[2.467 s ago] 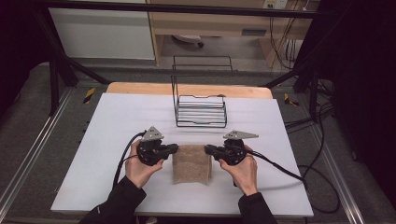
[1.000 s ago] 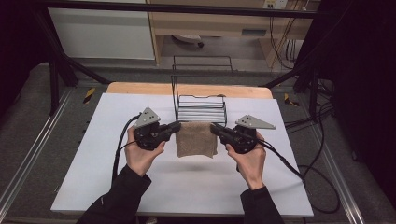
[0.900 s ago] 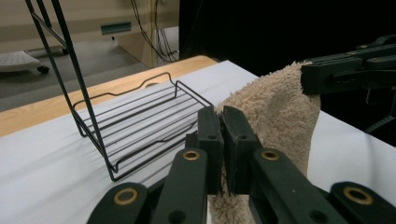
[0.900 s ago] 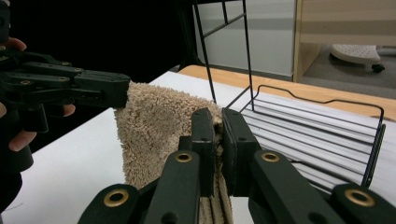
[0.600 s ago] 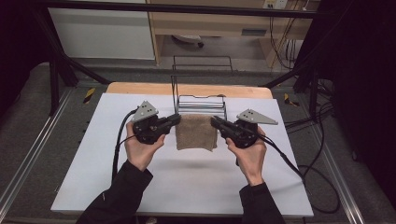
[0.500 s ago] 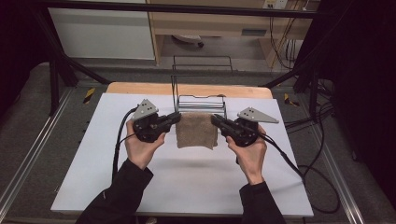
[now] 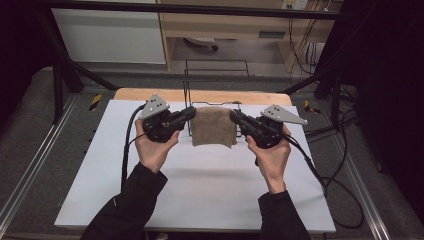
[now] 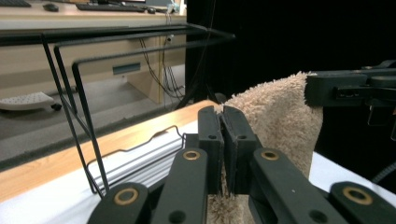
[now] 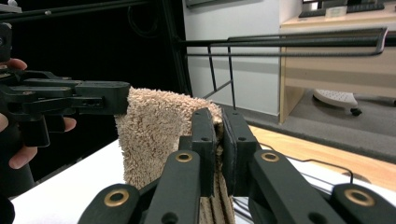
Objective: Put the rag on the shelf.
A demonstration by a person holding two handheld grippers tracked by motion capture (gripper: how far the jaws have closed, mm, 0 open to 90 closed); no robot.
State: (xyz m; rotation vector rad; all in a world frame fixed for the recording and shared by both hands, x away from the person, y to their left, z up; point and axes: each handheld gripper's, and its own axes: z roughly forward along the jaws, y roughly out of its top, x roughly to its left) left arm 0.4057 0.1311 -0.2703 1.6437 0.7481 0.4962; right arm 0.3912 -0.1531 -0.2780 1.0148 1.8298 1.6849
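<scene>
Towel (image 7: 213,126) held up off the white worktop (image 7: 200,185), stretched between both grippers.
Left gripper (image 7: 186,114) has its jaws clamped on the towel's left top corner, right gripper (image 7: 236,116) on the right top corner; the beige cloth hangs folded just in front of the black wire rack (image 7: 216,80).

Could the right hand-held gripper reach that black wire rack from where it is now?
Probably yes: the black wire rack stands just behind the right hand-held gripper, nothing between, but it is shut on the beige terry towel.
</scene>
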